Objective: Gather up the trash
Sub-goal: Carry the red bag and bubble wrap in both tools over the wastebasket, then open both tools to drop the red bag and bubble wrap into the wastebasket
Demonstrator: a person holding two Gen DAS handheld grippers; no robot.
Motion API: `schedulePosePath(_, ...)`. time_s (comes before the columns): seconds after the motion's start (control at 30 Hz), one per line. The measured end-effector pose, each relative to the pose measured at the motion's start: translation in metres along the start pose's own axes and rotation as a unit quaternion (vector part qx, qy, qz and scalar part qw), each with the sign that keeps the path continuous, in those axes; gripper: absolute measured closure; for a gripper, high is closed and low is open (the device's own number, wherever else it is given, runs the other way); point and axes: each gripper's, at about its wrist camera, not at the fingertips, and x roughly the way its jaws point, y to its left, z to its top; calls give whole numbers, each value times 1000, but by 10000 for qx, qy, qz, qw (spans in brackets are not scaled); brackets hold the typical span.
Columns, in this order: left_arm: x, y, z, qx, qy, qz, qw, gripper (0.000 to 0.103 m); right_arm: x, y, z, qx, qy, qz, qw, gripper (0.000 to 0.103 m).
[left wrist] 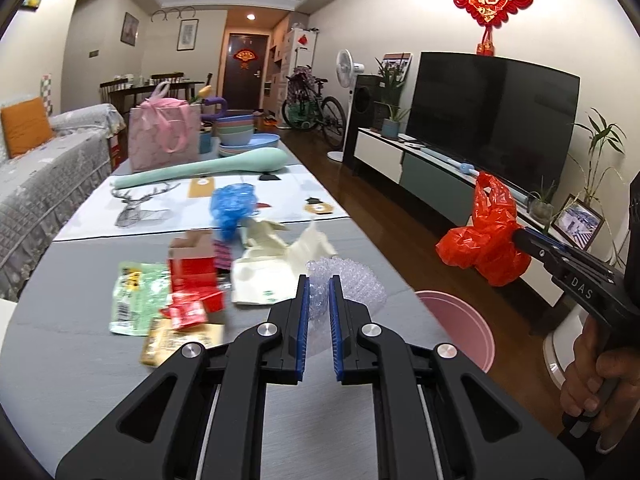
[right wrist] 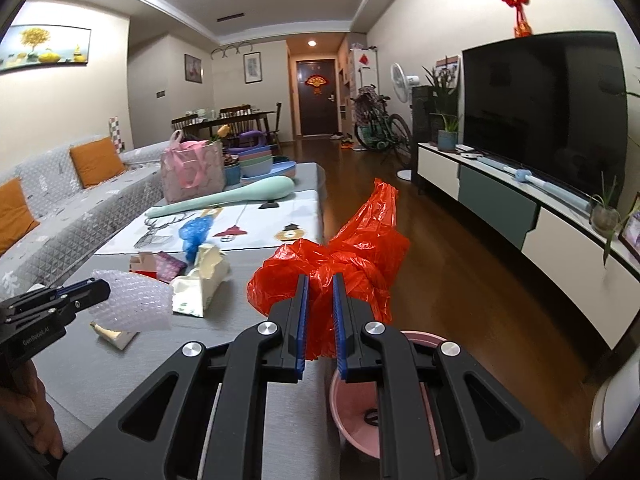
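My left gripper (left wrist: 319,280) is shut on a wad of clear bubble wrap (left wrist: 352,286), held just above the grey table (left wrist: 80,360); the same bubble wrap (right wrist: 132,300) shows in the right wrist view beside that gripper (right wrist: 102,290). My right gripper (right wrist: 319,280) is shut on a crumpled red plastic bag (right wrist: 360,252), held in the air off the table's right edge above a pink bin (right wrist: 356,400). From the left wrist view the red bag (left wrist: 486,240) hangs from the right gripper (left wrist: 518,234), with the pink bin (left wrist: 460,324) below.
Loose trash lies on the table: a green wrapper (left wrist: 136,300), red packets (left wrist: 192,280), a white torn carton (left wrist: 276,264), a blue plastic bag (left wrist: 232,208). Farther back stand a pink gift bag (left wrist: 164,136), stacked bowls (left wrist: 236,130) and a mint paddle (left wrist: 208,170). A TV cabinet (left wrist: 440,176) is at right.
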Motion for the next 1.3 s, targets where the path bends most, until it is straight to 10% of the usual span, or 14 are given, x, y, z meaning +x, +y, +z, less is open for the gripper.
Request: schedulePosePath(1.3,146,-158,4,458,755,-923,9918,93,55,-119,7,804,342,-785,9931,91)
